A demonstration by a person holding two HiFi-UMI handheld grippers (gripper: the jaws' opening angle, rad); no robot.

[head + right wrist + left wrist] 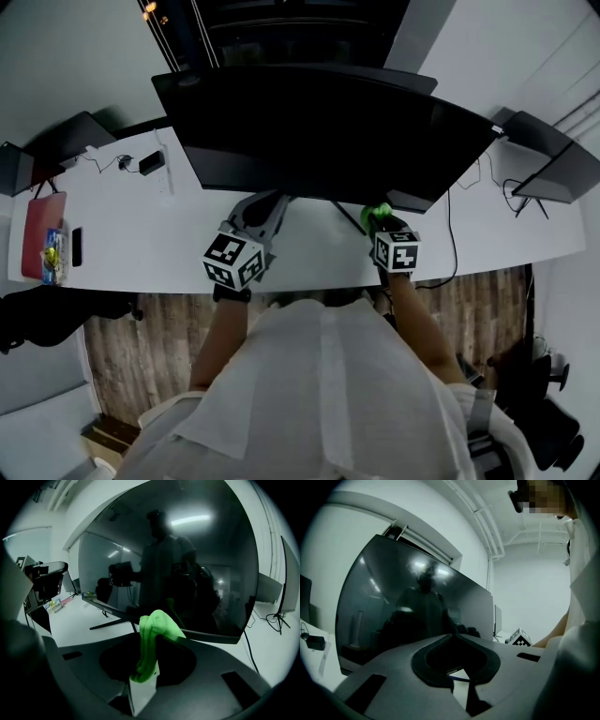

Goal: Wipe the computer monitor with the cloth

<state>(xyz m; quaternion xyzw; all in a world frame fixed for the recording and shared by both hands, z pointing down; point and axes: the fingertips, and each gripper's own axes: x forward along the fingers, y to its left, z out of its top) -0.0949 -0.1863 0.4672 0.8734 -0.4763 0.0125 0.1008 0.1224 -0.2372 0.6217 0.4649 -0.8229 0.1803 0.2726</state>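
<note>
A wide, dark, curved monitor (319,131) stands on the white desk (141,234) in front of me, its screen off and reflecting the room. My right gripper (378,217) is below the screen's lower right edge, shut on a bright green cloth (377,214). In the right gripper view the cloth (152,639) is bunched between the jaws and the monitor (187,564) fills the view a little way beyond. My left gripper (267,204) hovers near the monitor's stand, jaws together and holding nothing. The left gripper view faces the screen (417,602) from the left.
A red folder (42,234), a phone (77,246) and a black adapter (150,162) with its cord lie on the desk's left part. Other monitors stand at far left (75,136) and far right (553,169). A cable (453,234) hangs over the front edge.
</note>
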